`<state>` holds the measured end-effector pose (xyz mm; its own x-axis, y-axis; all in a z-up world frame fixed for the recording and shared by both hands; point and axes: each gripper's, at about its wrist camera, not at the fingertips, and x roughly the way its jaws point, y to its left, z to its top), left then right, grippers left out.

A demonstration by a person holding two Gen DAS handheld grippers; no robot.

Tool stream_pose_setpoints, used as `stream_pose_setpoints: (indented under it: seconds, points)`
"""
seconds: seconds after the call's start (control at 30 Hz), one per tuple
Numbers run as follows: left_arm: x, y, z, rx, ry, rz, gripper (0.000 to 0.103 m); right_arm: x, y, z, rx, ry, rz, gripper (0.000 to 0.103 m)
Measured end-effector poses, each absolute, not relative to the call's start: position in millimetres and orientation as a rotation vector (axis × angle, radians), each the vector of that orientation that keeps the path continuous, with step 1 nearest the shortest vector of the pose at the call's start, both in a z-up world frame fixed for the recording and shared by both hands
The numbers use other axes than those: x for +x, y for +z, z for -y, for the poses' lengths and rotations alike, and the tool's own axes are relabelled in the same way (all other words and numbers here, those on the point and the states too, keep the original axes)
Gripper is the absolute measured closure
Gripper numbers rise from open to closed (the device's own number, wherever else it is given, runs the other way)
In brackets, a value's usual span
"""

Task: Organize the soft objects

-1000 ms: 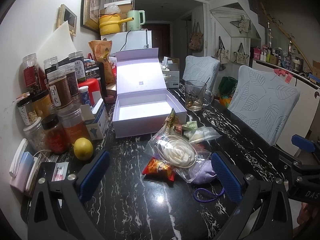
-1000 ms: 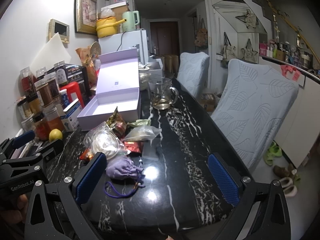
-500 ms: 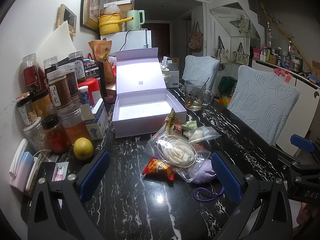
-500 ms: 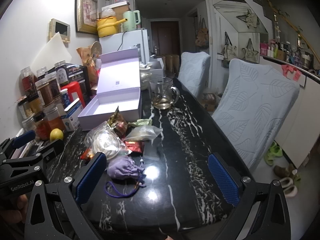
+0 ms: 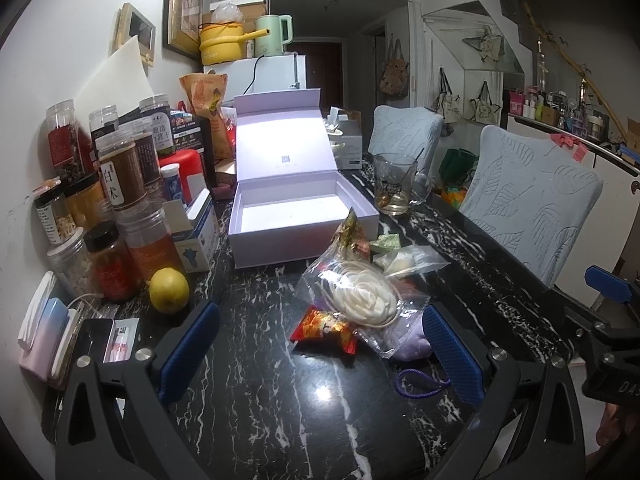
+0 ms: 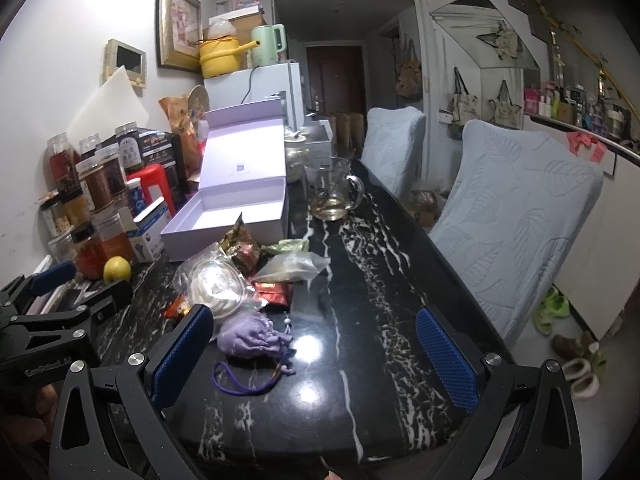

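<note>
**Lilac cloth pouch and bagged soft goods waiting before an open box**

Lilac fabric formed the drawstring pouch [image 6: 249,336], which was seen slumped on the black marble table [image 6: 360,360], nearest the table's near edge, with its purple cord [image 6: 240,380] looped loose in front of it; it was judged light, limp and free of breakage risk, and best taken at the gathered neck or across the bunched body rather than by the cord, which would let it swing. Just behind it lay a clear plastic bag [image 5: 360,300] holding a cream coiled item, judged slippery and crinkly, so a pinch on a fold of film was thought surer than a squeeze of the contents; small foil snack packets [image 5: 324,328] were tucked against it. Further back the open lilac box [image 5: 296,216] stood empty, a likely destination.

The left gripper [image 5: 320,352] was held with fingers wide apart, nothing between them; the right gripper [image 6: 312,356] was likewise spread and empty.

In the right wrist view the pouch was shown whole; in the left wrist view it was largely hidden behind the bag and a finger pad; only the left view showed the box floor fully bare.
</note>
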<state>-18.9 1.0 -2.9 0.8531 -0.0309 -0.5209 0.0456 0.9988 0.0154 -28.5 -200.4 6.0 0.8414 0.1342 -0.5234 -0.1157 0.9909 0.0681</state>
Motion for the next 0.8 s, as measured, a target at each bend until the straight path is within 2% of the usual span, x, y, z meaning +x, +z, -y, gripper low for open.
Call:
stream_pose_setpoints:
  seconds: [0.8]
  points:
    - [9, -36, -32, 0.032, -0.126, -0.683, 0.000, 9, -31, 174, 0.026, 0.269, -0.672, 0.000]
